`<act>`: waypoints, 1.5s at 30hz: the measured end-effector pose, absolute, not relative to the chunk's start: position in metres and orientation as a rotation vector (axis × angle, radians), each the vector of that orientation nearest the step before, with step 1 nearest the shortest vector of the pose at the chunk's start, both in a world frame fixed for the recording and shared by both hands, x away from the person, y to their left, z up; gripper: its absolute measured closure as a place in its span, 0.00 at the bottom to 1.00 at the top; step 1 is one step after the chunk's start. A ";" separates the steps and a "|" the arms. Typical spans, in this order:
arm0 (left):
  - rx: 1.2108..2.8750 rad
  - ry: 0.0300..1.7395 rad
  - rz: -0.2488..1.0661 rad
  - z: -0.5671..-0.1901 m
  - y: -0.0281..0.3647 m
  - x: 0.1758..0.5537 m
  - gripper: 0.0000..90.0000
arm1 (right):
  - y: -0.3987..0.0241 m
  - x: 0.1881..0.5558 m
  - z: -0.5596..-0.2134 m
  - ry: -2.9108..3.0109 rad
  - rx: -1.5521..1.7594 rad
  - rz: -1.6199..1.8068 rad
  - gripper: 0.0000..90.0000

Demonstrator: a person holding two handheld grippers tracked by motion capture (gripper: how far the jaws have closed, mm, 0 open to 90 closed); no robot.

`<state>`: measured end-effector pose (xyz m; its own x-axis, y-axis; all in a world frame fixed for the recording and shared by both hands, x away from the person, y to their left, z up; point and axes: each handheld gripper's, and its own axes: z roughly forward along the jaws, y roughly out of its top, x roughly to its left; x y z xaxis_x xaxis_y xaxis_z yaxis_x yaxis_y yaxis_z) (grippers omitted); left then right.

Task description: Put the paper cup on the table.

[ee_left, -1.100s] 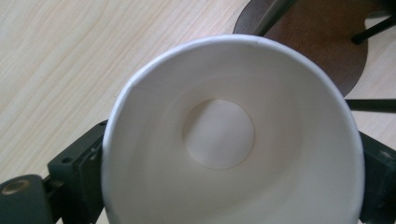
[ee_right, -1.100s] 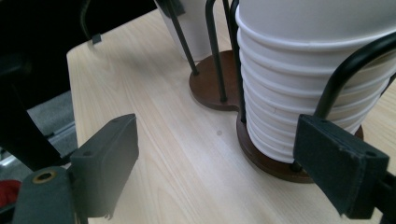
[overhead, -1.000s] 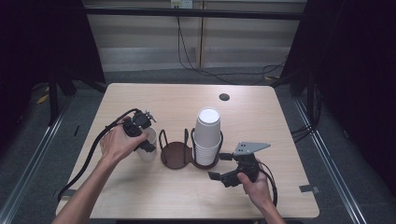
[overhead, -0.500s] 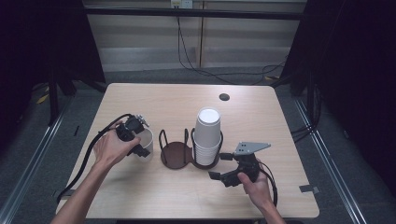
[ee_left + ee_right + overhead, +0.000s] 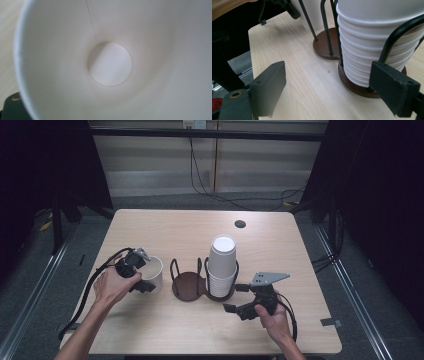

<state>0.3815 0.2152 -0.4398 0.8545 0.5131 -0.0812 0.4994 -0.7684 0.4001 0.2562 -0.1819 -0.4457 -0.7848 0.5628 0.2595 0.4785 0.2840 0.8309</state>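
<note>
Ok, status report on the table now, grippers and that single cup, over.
Left gripper at the single cup, jaws just been closing, rim between them, grip unclear. Right gripper open beside the cup stack. Holder's empty ring unobstructed.

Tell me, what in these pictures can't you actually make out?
- Left tongs, high view: the hand and the single cup cover the tips, so a grip on the rim can't be confirmed, though the jaws have just been closing.
- Single cup, left gripper view: its outside and rim are cut off by the frame edges.
- Stacked cups, right gripper view: the top is cut off; the count is unclear.
</note>
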 end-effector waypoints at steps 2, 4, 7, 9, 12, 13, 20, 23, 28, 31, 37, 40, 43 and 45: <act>2.608 0.748 0.056 -0.441 0.217 0.380 0.13 | -0.182 0.256 -0.446 2.450 0.997 1.538 0.16; 2.564 0.770 0.086 -0.440 0.218 0.376 0.13 | -0.182 0.256 -0.446 2.449 0.994 1.537 0.16; 2.556 0.769 0.086 -0.438 0.220 0.371 0.17 | -0.182 0.256 -0.445 2.445 0.998 1.541 0.16; 2.526 0.783 0.090 -0.438 0.224 0.368 0.17 | -0.183 0.255 -0.445 2.441 0.997 1.543 0.16; 2.534 0.787 0.094 -0.441 0.230 0.366 0.17 | -0.183 0.255 -0.444 2.437 0.994 1.546 0.16; 2.538 0.796 0.091 -0.443 0.232 0.366 0.17 | -0.183 0.255 -0.444 2.438 0.994 1.547 0.16; 2.423 0.823 0.130 -0.449 0.249 0.348 0.21 | -0.183 0.255 -0.444 2.440 0.998 1.548 0.16; 2.360 0.848 0.145 -0.450 0.255 0.340 0.21 | -0.183 0.255 -0.445 2.440 1.001 1.549 0.16; 2.259 0.835 0.207 -0.447 0.262 0.326 0.21 | -0.183 0.255 -0.445 2.438 1.002 1.547 0.16; 2.203 0.838 0.196 -0.445 0.266 0.320 0.21 | -0.184 0.255 -0.444 2.436 1.004 1.547 0.16; 2.141 0.813 0.249 -0.438 0.269 0.301 0.21 | -0.185 0.254 -0.444 2.429 1.006 1.549 0.16; 2.087 0.789 0.257 -0.435 0.269 0.292 0.21 | -0.185 0.254 -0.444 2.427 1.006 1.548 0.16; 2.036 0.773 0.227 -0.436 0.264 0.284 0.21 | -0.185 0.254 -0.443 2.422 1.008 1.549 0.16; 2.046 0.760 0.244 -0.438 0.261 0.278 0.21 | -0.185 0.254 -0.443 2.421 1.009 1.546 0.16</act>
